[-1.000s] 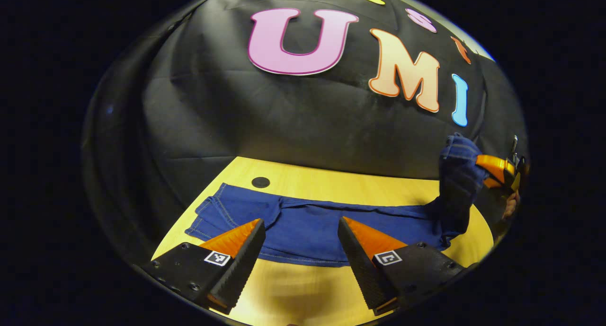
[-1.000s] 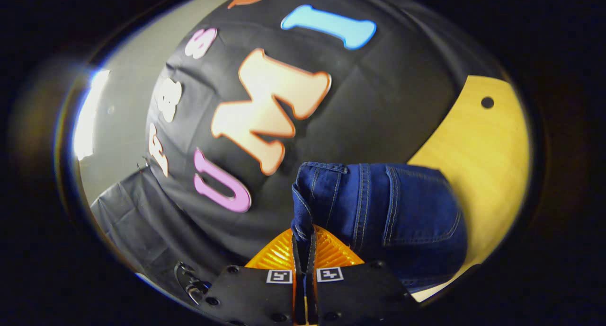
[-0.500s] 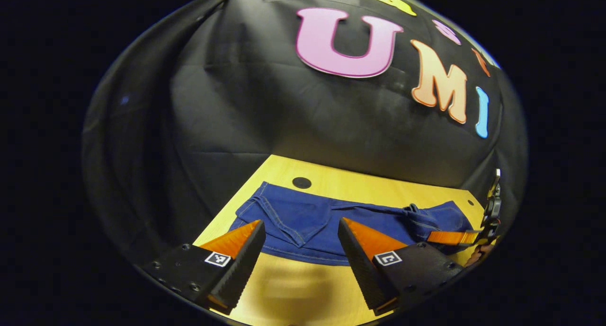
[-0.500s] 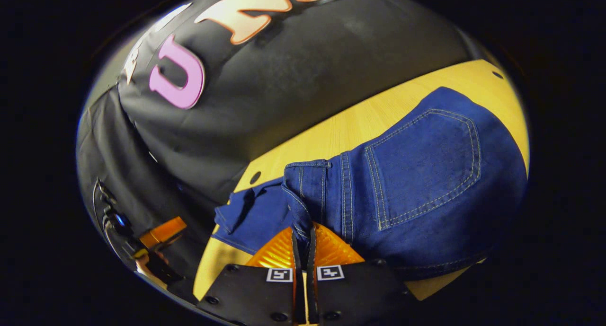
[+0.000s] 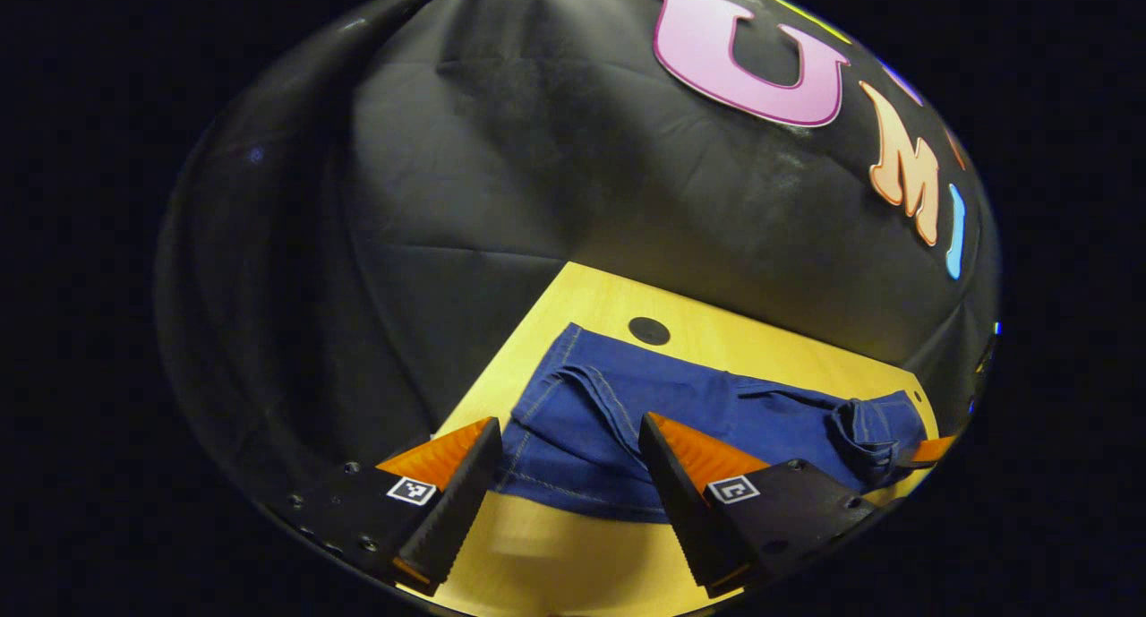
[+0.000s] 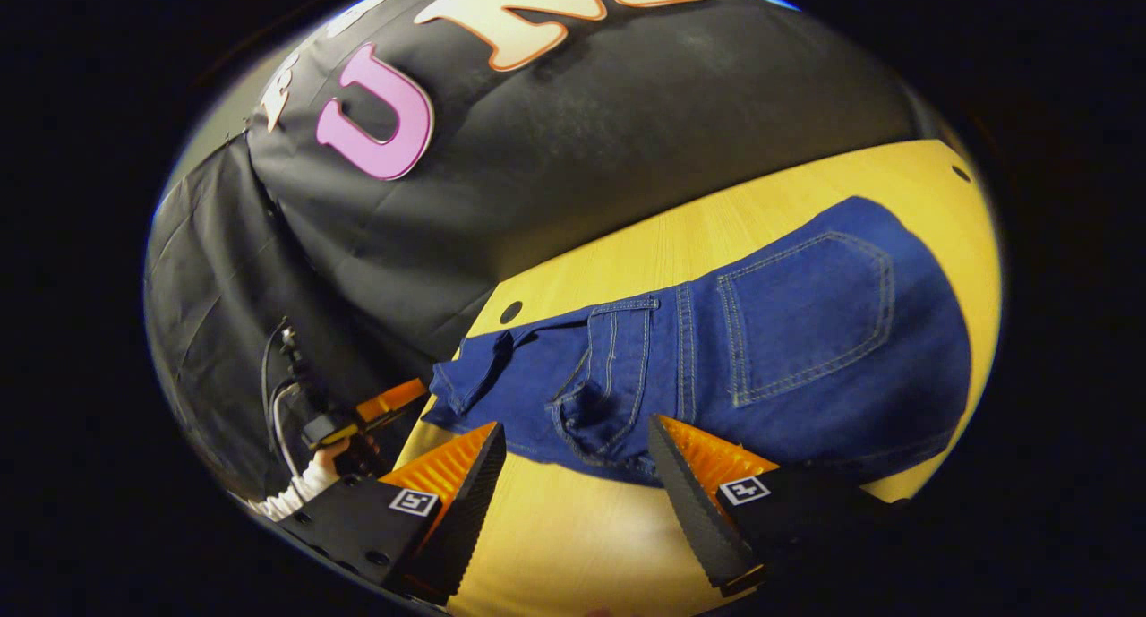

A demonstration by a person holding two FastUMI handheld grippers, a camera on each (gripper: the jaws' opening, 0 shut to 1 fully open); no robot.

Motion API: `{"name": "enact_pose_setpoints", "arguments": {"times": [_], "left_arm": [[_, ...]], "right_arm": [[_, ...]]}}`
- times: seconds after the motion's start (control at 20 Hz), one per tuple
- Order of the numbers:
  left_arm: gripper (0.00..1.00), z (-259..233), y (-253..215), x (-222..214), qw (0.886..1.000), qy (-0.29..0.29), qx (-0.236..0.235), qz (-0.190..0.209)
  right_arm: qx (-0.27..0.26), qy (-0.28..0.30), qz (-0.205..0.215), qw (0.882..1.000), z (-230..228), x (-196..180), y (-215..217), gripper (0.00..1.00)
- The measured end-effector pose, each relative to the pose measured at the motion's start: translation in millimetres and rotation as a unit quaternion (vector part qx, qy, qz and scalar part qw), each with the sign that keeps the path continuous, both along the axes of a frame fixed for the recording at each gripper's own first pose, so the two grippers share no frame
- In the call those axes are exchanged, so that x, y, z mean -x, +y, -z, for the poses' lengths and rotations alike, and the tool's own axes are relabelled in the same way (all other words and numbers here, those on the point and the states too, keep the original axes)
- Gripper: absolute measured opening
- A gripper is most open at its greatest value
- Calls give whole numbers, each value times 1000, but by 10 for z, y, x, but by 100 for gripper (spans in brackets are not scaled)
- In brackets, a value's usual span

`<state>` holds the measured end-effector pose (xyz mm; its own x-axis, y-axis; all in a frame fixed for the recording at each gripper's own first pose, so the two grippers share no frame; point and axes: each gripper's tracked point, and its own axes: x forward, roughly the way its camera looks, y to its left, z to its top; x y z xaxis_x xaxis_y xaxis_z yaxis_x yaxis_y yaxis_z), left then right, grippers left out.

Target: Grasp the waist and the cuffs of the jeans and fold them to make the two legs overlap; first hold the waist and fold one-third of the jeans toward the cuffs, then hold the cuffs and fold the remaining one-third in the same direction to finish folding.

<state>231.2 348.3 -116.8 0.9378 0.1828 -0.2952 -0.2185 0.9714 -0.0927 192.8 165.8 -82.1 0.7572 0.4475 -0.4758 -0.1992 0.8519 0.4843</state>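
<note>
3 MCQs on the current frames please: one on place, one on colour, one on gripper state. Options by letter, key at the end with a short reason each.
1. Where do the jeans lie?
A. flat on the wooden table
B. hanging from the booth wall
C. on the floor

2. What colour are the jeans?
A. black
B. blue with light stitching
C. grey

3. How does the right gripper stand?
A. shut on the waist
B. shut on a cuff
C. open, with the waist lying beyond its fingers

Key: 1 A, the cloth spreads across the yellow tabletop in both views. 2 B, blue denim with pale seams around the back pocket. 3 C, the right gripper view shows a wide gap between its fingers and the waistband on the table ahead; the left gripper is open as well.
</note>
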Motion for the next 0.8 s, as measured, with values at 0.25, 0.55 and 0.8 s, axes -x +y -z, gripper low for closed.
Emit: {"name": "enact_pose_setpoints", "arguments": {"times": [0.25, 0.55, 0.8], "left_arm": [[94, 286, 103, -184, 998, 56, -34, 21], [90, 299, 71, -215, 996, 71, -53, 33], [47, 303, -31, -239, 996, 67, -37, 37]], "right_arm": [[-7, -5, 55, 998, -626, 319, -628, 98], [0, -35, 151, 988, -1116, 421, -1493, 97], [-4, -53, 191, 980, -1306, 453, -1868, 97]]}}
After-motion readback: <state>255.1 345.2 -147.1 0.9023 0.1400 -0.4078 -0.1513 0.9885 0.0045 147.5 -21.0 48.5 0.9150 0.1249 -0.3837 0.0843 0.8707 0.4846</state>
